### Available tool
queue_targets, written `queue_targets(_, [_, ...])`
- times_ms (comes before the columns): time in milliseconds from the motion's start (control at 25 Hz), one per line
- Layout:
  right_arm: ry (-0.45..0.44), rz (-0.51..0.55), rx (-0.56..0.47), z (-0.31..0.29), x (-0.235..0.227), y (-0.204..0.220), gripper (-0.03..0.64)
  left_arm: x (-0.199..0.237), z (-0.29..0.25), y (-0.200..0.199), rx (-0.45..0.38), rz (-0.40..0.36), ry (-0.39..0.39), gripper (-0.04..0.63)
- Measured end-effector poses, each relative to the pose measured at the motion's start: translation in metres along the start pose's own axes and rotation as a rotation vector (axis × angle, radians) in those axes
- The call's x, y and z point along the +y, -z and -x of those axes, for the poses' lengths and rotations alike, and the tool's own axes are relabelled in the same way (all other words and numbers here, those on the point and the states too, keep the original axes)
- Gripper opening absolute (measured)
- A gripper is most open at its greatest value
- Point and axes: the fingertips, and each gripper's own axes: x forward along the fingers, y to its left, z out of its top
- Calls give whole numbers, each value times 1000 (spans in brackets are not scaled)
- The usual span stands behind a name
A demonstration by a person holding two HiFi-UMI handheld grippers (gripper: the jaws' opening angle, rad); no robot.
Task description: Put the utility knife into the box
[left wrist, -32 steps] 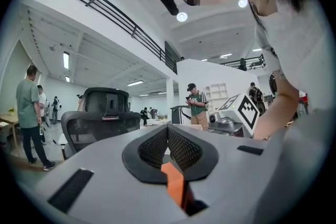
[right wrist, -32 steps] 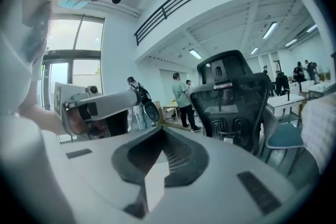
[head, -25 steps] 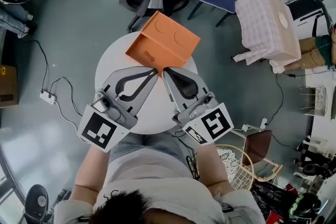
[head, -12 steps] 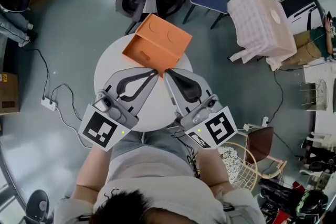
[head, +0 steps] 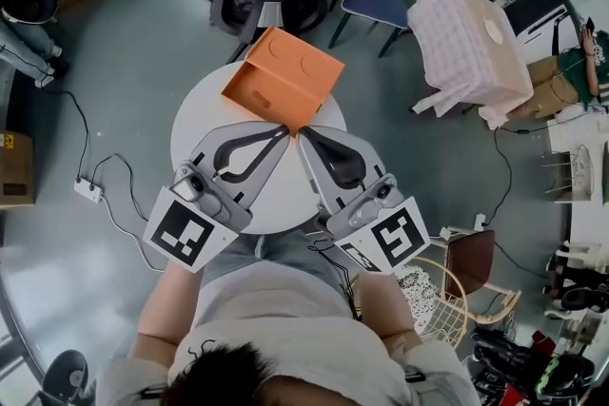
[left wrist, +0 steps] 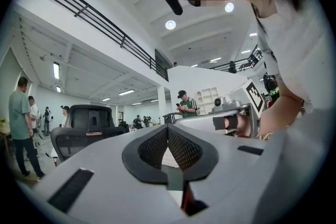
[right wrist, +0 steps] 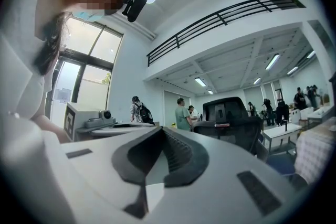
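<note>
The left gripper (head: pixel 282 129) and right gripper (head: pixel 304 132) sit side by side over the white table (head: pixel 285 197). Each has its jaws together and empty, tips just beside the orange box (head: pixel 283 76) at the far edge.

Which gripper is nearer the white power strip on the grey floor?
Left. The left gripper sits over the round white table's side facing the power strip; the right gripper lies beyond it.

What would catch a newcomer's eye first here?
The orange box stands at the far edge of the round white table. Just short of it, the left gripper and right gripper point toward it side by side, both shut and empty. No utility knife shows.
</note>
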Motion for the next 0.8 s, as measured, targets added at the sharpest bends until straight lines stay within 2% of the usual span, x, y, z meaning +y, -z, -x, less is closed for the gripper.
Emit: queue_targets(800, [-30,42,-12,-10,4,-9,8,6,3,-11,-8,-32,-24,9])
